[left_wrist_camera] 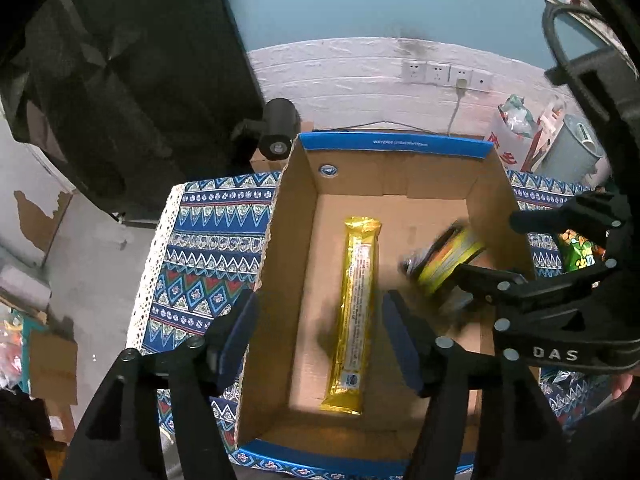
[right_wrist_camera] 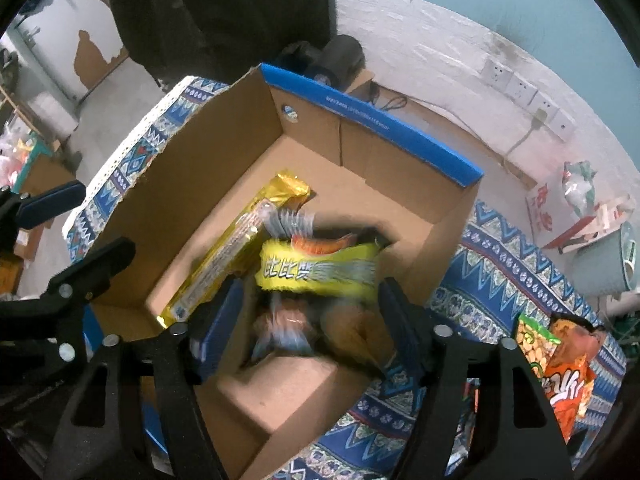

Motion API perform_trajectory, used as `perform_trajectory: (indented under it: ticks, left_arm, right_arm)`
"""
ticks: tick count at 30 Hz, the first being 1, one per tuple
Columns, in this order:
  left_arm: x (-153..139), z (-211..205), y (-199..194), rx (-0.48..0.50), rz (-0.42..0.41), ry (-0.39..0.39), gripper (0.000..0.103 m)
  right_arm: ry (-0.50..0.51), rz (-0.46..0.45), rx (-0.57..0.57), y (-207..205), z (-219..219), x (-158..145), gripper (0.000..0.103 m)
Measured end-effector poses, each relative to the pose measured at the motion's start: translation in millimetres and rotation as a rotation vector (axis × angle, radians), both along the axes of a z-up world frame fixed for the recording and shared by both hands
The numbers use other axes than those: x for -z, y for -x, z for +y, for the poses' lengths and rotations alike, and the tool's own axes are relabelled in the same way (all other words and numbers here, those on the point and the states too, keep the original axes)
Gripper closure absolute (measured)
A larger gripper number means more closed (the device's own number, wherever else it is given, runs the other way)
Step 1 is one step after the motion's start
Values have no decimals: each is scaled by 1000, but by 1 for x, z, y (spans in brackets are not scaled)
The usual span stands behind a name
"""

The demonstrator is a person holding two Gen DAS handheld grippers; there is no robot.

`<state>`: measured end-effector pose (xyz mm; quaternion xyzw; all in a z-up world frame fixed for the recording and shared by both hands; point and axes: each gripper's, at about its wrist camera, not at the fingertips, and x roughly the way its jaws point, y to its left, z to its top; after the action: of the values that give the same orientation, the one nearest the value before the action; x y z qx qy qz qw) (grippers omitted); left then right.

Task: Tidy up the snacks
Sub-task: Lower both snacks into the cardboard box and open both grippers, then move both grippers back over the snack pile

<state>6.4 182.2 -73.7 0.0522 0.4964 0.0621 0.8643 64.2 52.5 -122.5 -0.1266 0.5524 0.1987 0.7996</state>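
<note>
Left wrist view: the left gripper [left_wrist_camera: 318,336] hung spread and empty above a gold snack bar [left_wrist_camera: 356,312] lying in the cardboard box [left_wrist_camera: 288,220] — right wrist view: the right gripper [right_wrist_camera: 310,320] stood parted around a blurred yellow snack bag [right_wrist_camera: 320,272] over the box, grasp uncertain — likely light, crinkly, slippery, best pinched at a sealed edge.

One cardboard box [left_wrist_camera: 296,216] is seen ahead of the tongs. Two snack packs are counted inside it: one long gold pack [left_wrist_camera: 354,312] and one blurred yellow pack [right_wrist_camera: 320,270]. Two more packs, one green [right_wrist_camera: 534,344] and one orange [right_wrist_camera: 570,384], are seen right of the right tongs.
</note>
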Motion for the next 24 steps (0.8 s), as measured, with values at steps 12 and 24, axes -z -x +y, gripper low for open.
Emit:
perform_trajectory:
  ticks: [12,24]
  left_arm:
    - [3,-22,-2,34,41,59,32]
    - [2,-67,-4,111,63,83,30]
  right_arm:
    - [11,-56,35,12,-34,-22,23]
    - [18,-88,101,29,-91,-39,19]
